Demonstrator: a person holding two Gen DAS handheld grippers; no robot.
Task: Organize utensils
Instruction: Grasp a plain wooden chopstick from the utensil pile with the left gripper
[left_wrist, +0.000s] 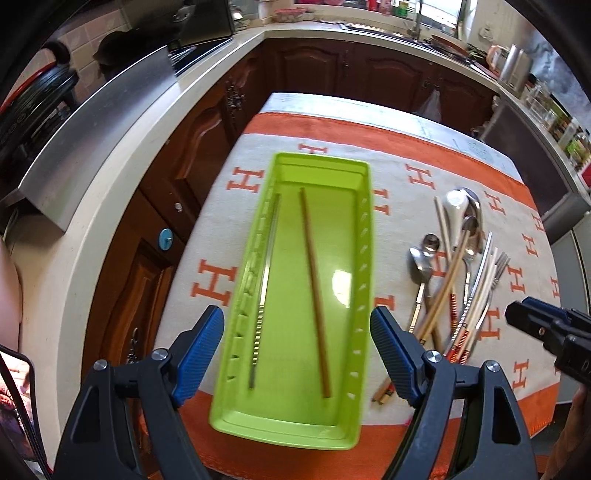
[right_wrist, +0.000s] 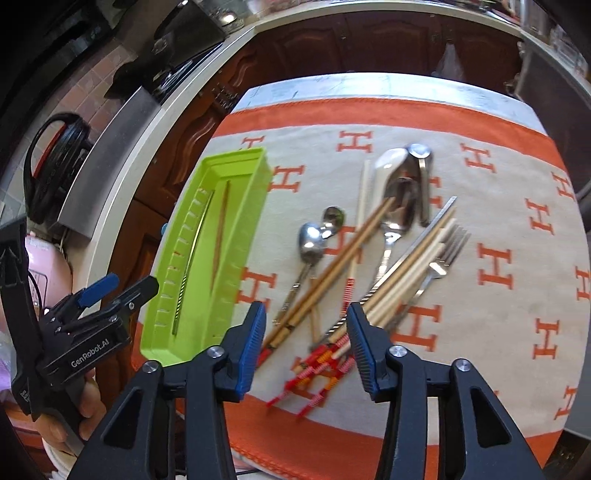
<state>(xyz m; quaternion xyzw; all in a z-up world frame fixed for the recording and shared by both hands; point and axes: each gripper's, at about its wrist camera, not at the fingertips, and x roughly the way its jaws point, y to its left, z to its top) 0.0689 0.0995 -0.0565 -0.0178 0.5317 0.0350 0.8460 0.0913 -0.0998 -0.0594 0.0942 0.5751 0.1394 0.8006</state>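
Note:
A lime green tray (left_wrist: 354, 236) (right_wrist: 255, 166) lies on the left part of the table. Inside it are a wooden chopstick (left_wrist: 314, 288) (right_wrist: 221, 229) and a metal chopstick (left_wrist: 264, 291) (right_wrist: 192, 266). To its right lies a pile of utensils (left_wrist: 458, 273) (right_wrist: 373, 258): spoons, a fork (right_wrist: 443, 254), wooden and pale chopsticks, some with red-striped ends. My left gripper (left_wrist: 297, 354) hangs open above the tray's near end, nothing between its fingers. My right gripper (right_wrist: 306, 347) is open above the near ends of the pile, gripping nothing.
An orange and cream cloth (left_wrist: 406, 122) (right_wrist: 498, 206) with H letters covers the table. A pale countertop (left_wrist: 122, 155) and dark wooden cabinets (left_wrist: 332, 70) run along the left and far sides. A hand (right_wrist: 88, 402) holds the left gripper's handle.

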